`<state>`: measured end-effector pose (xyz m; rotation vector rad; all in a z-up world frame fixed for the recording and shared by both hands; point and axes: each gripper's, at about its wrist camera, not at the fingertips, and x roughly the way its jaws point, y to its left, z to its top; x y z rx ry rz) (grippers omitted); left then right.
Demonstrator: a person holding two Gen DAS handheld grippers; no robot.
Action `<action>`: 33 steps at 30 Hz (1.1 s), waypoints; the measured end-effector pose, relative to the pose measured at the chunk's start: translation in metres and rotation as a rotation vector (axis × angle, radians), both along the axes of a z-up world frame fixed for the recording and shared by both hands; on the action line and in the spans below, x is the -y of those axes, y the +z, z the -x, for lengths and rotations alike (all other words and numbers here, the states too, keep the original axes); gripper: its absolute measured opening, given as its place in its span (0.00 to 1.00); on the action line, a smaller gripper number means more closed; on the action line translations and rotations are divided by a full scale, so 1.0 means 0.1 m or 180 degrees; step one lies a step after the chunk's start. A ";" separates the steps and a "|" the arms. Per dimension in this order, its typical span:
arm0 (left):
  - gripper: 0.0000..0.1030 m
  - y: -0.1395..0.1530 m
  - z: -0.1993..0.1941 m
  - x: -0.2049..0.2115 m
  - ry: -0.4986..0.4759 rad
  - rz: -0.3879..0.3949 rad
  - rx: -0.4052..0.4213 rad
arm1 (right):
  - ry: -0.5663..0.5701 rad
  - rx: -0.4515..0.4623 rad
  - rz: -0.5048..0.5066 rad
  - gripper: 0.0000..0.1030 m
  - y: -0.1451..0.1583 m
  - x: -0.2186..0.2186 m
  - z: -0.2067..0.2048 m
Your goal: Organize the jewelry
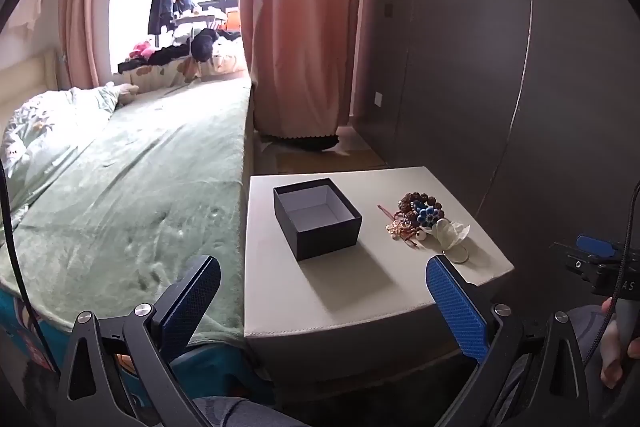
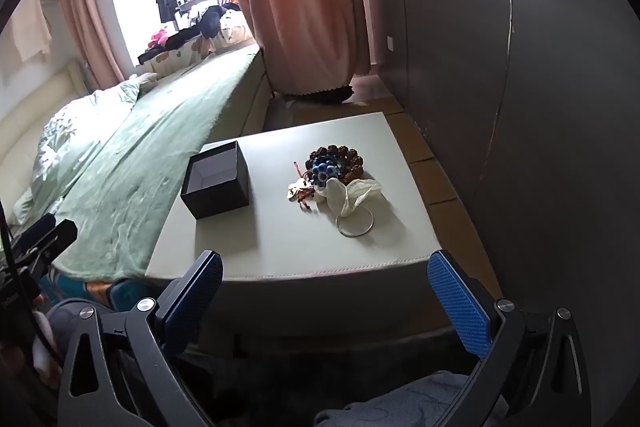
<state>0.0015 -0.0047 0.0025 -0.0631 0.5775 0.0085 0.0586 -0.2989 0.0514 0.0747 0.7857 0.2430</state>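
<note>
An empty black box [image 1: 317,219] [image 2: 217,185] with a white inside stands open on the white stool top [image 1: 352,291] [image 2: 288,247]. To its right lies a jewelry pile [image 1: 420,217] [image 2: 332,171]: a brown bead bracelet [image 2: 340,153], a blue bead flower [image 2: 325,171], a white fabric piece [image 2: 352,197] and a silver bangle [image 1: 458,254] [image 2: 355,223]. My left gripper [image 1: 320,291] hangs open before the stool's near edge, nothing between its fingers. My right gripper [image 2: 324,291] is open too, short of the near edge, empty.
A bed with a green blanket [image 1: 132,187] [image 2: 152,147] runs along the stool's left side. A dark wardrobe [image 1: 500,87] [image 2: 540,67] stands on the right, pink curtains [image 1: 300,27] behind. A hand [image 1: 616,347] holds the right gripper at the left wrist view's edge.
</note>
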 end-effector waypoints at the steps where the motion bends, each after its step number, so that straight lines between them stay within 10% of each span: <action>1: 0.99 0.00 0.00 0.01 0.0002 -0.0003 0.0007 | 0.0001 0.0009 -0.0004 1.00 0.00 0.00 0.00; 33: 0.99 0.00 0.02 -0.07 0.0023 0.0058 0.0037 | 0.0028 0.0053 -0.0007 1.00 0.01 0.01 0.01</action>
